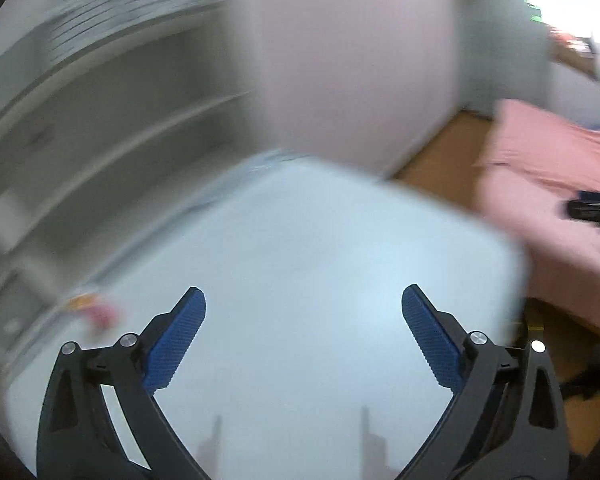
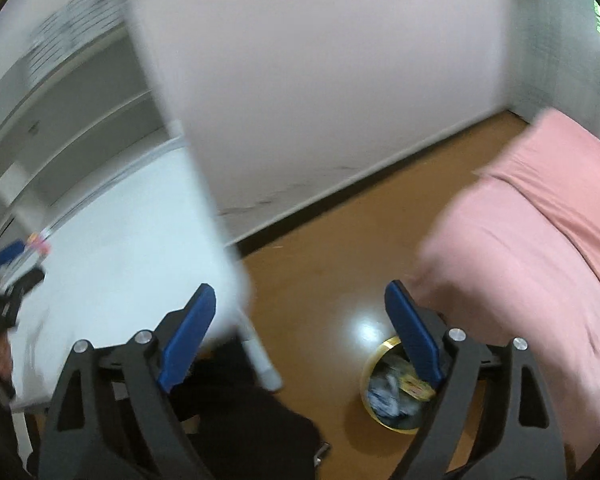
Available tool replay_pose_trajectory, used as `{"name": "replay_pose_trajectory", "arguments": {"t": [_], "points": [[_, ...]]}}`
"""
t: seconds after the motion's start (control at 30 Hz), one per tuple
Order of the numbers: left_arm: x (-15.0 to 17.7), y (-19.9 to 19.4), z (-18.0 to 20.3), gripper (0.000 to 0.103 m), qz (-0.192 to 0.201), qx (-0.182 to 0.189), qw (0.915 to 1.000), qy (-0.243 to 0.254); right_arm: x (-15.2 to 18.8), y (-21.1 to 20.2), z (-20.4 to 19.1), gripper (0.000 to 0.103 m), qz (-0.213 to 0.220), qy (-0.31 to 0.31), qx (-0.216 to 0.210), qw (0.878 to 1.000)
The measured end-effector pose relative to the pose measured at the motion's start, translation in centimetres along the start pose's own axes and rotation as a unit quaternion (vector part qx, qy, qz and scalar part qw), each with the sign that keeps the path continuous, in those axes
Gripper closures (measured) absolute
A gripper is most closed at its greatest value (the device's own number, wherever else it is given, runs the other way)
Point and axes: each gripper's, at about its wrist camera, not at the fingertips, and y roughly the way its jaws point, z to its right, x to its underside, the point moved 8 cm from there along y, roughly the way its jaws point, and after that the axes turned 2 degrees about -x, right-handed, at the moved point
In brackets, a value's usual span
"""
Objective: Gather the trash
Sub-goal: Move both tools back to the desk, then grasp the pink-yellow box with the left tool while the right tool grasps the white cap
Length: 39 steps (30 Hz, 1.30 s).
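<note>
Right gripper gapes above bin; blurred, seemingly pink bed beside.

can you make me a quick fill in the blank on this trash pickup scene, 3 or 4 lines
1. Both the left gripper and the right gripper have their jaws ____.
2. The trash bin stands on the ____ floor.
3. The bed cover beside the bin is ____ in colour.
4. The small colourful scraps lie on the white ____ near its left edge.

Missing words: open; brown; pink; table
</note>
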Motion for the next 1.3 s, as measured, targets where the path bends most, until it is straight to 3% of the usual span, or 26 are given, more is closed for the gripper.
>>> {"name": "replay_pose_trajectory", "arguments": {"t": [0.07, 0.1, 0.23, 0.3, 0.43, 0.63, 0.7, 0.73, 0.77, 0.8, 0.97, 1.1, 1.3], "points": [[1.8, 1.2, -7.3, 0.007, -0.016, -0.069, 0.997, -0.031, -0.8, 1.6, -4.4, 0.02, -0.009, -0.036, -0.023, 0.999], [2.4, 1.6, -9.3, 0.007, -0.021, -0.081, 0.9955, -0.044, -1.2, 2.7, -7.0, 0.02, -0.016, -0.055, -0.037, 0.998], [4.8, 3.9, -16.9, 0.007, -0.041, -0.094, 0.9863, -0.13, -2.1, 5.4, -15.1, 0.02, -0.038, -0.107, -0.082, 0.99], [5.2, 5.0, -18.7, 0.007, -0.036, -0.103, 0.9842, -0.14, -2.3, 6.7, -18.7, 0.02, -0.047, -0.131, -0.102, 0.985], [5.5, 8.1, -20.4, 0.007, -0.055, -0.101, 0.9837, -0.138, -2.4, 8.5, -23.8, 0.02, -0.058, -0.167, -0.119, 0.977], [5.2, 10.1, -19.8, 0.01, -0.073, -0.081, 0.9838, -0.143, -3.1, 10.9, -29.9, 0.02, -0.074, -0.191, -0.139, 0.969], [5.6, 10.6, -19.9, 0.033, -0.088, -0.072, 0.9826, -0.147, -3.1, 11.5, -31.3, 0.02, -0.077, -0.203, -0.142, 0.966], [5.9, 10.9, -20.0, 0.04, -0.096, -0.063, 0.9819, -0.15, -3.2, 11.8, -31.9, 0.02, -0.078, -0.208, -0.142, 0.965], [6.2, 11.3, -20.0, 0.056, -0.106, -0.054, 0.9808, -0.155, -3.3, 12.2, -32.9, 0.02, -0.08, -0.213, -0.143, 0.963], [6.4, 11.3, -20.1, 0.062, -0.103, -0.049, 0.9805, -0.16, -3.4, 12.5, -33.6, 0.02, -0.081, -0.216, -0.145, 0.962], [7.5, 9.1, -22.5, 0.062, -0.097, -0.057, 0.9771, -0.181, -3.1, 14.7, -38.0, 0.02, -0.102, -0.227, -0.16, 0.955], [9.5, 6.1, -26.7, 0.062, -0.081, -0.08, 0.9719, -0.206, -2.3, 17.2, -43.3, 0.02, -0.121, -0.246, -0.165, 0.947], [12.3, 4.2, -32.5, 0.062, -0.067, -0.154, 0.9595, -0.226, -2.6, 20.9, -52.4, 0.02, -0.123, -0.269, -0.159, 0.942]]}}
